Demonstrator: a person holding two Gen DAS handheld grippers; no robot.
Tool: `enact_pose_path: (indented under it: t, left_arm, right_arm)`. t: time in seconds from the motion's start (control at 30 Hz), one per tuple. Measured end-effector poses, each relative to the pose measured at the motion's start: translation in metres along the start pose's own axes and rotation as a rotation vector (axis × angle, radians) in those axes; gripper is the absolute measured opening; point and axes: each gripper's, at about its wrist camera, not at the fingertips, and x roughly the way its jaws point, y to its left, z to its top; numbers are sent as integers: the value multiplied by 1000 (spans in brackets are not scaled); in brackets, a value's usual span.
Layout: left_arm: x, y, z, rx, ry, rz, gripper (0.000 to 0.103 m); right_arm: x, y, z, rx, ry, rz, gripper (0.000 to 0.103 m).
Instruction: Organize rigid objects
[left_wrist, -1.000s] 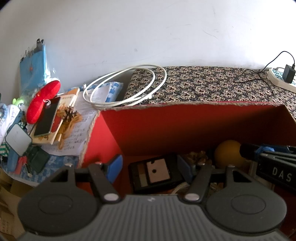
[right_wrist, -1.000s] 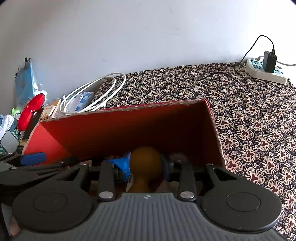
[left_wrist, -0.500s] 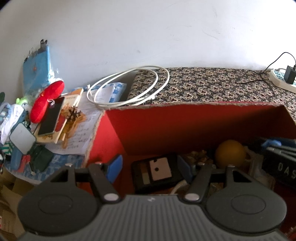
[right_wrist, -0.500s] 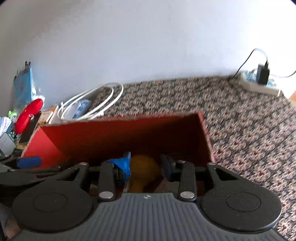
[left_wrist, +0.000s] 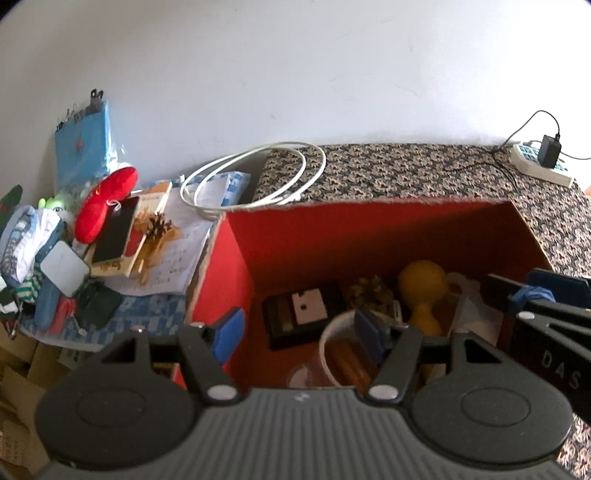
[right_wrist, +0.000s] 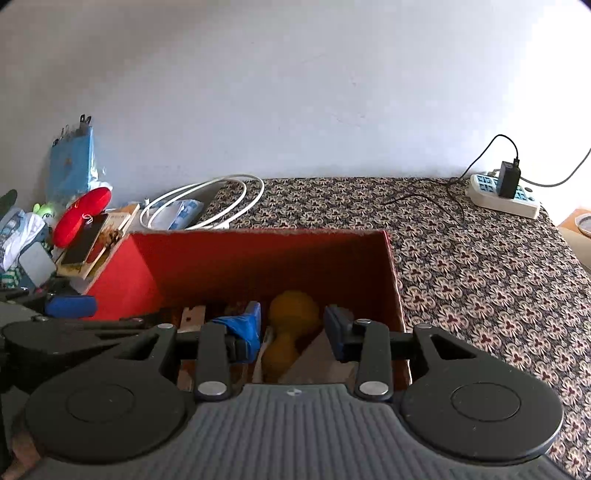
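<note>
Yellow-orange rubbery dumbbell-shaped object (right_wrist: 291, 325) now lying free inside open red cardboard box (right_wrist: 258, 254), near box's right wall. Right gripper (right_wrist: 293, 330) jaws opening, blue pads either side of it w/o contact; 1 s ago narrower and lower around same item. Judged: release done, item stowed, retract phase. Both cams show more box interior than before, consistent w/ both grippers lifting clear.

Left gripper (left_wrist: 295, 332) jaws wide, nothing held, poised over box's left half.

Left cam only: black flat case w/ white square label (left_wrist: 301, 314), gold-brown crinkled bundle (left_wrist: 369, 291), clear plastic cup (left_wrist: 336, 354), all inside box beside dumbbell (left_wrist: 421, 291). Right cam hides these behind own body.

Right cam only: broad patterned cloth (right_wrist: 480, 266) right of box. Both cams: white power strip w/ black adapter (right_wrist: 506, 192) at cloth's far corner; coiled white cable (right_wrist: 207, 203) behind box's back-left corner.
</note>
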Motion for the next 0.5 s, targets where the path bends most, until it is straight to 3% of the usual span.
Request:
enact_pose_path:
  t: [0.5]
  left_arm:
    - [-27,-12,-14,26,20,-43,66]
  right_arm:
    - [-31,6,-8,2,19,-15,22]
